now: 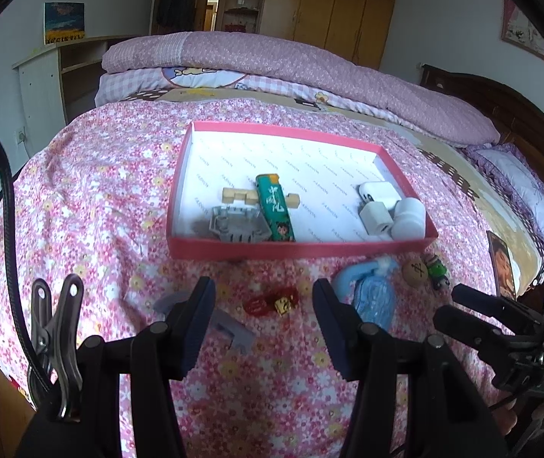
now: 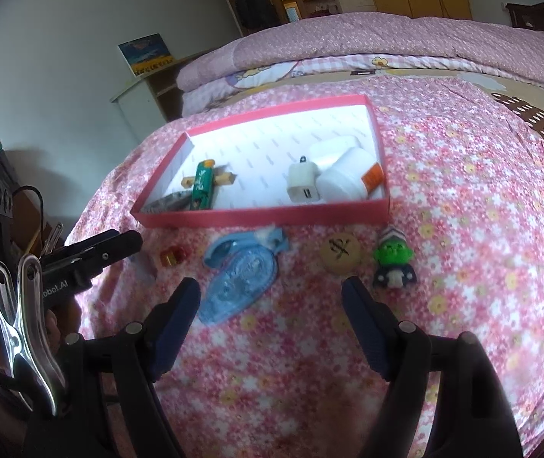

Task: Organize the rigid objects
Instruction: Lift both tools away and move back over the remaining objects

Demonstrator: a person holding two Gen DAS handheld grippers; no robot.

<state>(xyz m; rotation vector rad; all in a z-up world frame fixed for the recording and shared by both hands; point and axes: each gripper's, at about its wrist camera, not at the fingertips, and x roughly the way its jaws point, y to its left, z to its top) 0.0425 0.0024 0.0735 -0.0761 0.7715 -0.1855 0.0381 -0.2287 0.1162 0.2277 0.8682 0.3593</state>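
A shallow red box (image 1: 294, 248) (image 2: 264, 216) lies on the floral bedspread. Inside it lie a green lighter (image 1: 275, 208) across a wooden puzzle piece (image 1: 235, 195), a grey plastic piece (image 1: 233, 225), and white chargers (image 1: 376, 219) (image 2: 302, 183). In front of the box lie a red and gold trinket (image 1: 270, 302) (image 2: 173, 255), a blue correction-tape dispenser (image 1: 373, 294) (image 2: 239, 278), a round wooden disc (image 1: 414, 273) (image 2: 339, 253), a green figurine (image 1: 438, 270) (image 2: 392, 261) and a grey piece (image 1: 233, 330). My left gripper (image 1: 264, 328) is open above the trinket. My right gripper (image 2: 272, 324) is open, empty, near the dispenser and disc.
A folded pink quilt (image 1: 291, 65) lies across the far side of the bed. A pillow (image 1: 520, 187) and dark headboard (image 1: 501, 110) are at right. A photo card (image 1: 502, 263) lies near the right edge. A white shelf (image 1: 42, 84) stands at left.
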